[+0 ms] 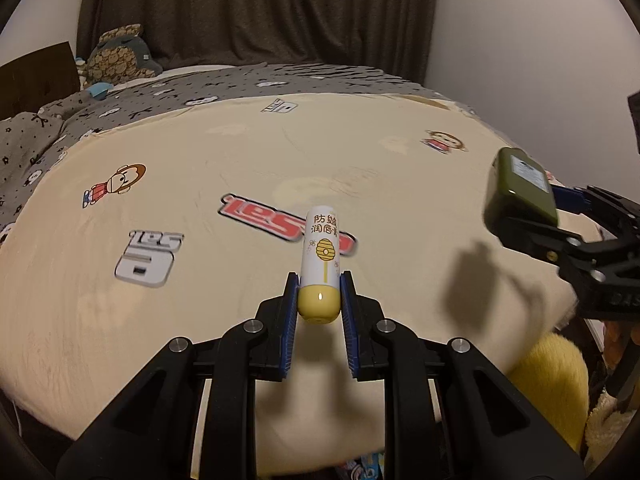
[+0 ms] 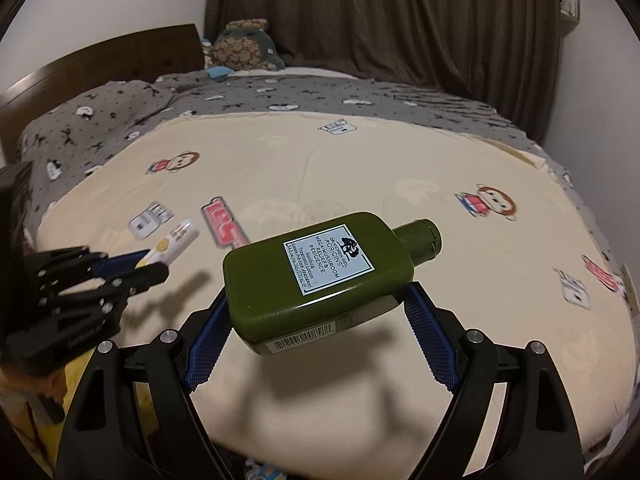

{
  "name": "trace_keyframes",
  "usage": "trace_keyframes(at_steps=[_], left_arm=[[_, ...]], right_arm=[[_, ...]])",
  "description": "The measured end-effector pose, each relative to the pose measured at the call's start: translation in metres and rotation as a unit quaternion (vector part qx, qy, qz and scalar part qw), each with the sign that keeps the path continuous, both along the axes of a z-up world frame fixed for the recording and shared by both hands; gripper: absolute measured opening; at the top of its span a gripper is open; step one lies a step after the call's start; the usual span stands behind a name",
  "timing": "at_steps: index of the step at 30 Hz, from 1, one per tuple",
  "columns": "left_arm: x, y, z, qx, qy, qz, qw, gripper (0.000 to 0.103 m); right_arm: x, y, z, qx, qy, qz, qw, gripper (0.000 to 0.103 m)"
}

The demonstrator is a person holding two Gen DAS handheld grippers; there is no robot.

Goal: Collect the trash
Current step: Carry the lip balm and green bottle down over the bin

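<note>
Tube (image 1: 320,264) between left fingers (image 1: 291,312), clamped

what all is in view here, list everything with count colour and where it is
lip balm tube: 1, white with yellow cap, held in the left gripper above the bed
lotion bottle: 1, dark green with pale blue label, held in the right gripper above the bed
bed sheet: 1, cream with cartoon monkey prints, covering the near part of the bed
duvet: 1, grey patterned, bunched along the far side
plush toy: 1, dark teal and brown, at the head of the bed
headboard: 1, dark brown wood, far left
curtain: 1, dark grey-brown, behind the bed
left gripper: 1, black with blue pads, shut on the tube
right gripper: 1, black with blue pads, shut on the bottle
</note>
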State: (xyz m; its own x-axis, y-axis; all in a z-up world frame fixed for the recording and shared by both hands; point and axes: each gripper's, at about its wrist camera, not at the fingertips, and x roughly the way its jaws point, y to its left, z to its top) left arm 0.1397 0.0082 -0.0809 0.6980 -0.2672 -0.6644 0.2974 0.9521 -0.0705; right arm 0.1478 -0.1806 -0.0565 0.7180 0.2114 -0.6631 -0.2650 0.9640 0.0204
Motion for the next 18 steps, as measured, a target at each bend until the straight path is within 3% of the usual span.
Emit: trace_keyframes(at_steps=[10, 18], left_arm=[[-0.08, -0.02, -0.005, 0.009, -0.005, -0.047, 0.9988, 0.019], [-0.119, -0.03, -0.045, 0.02, 0.048, -0.07, 0.9962, 0.019]], right_arm=[[-0.093, -0.029, -0.015, 0.033, -0.004, -0.011, 0.999, 0.084], [-0.134, -0.034, -0.055, 0.07, 0.051, -0.022, 0.996, 0.084]])
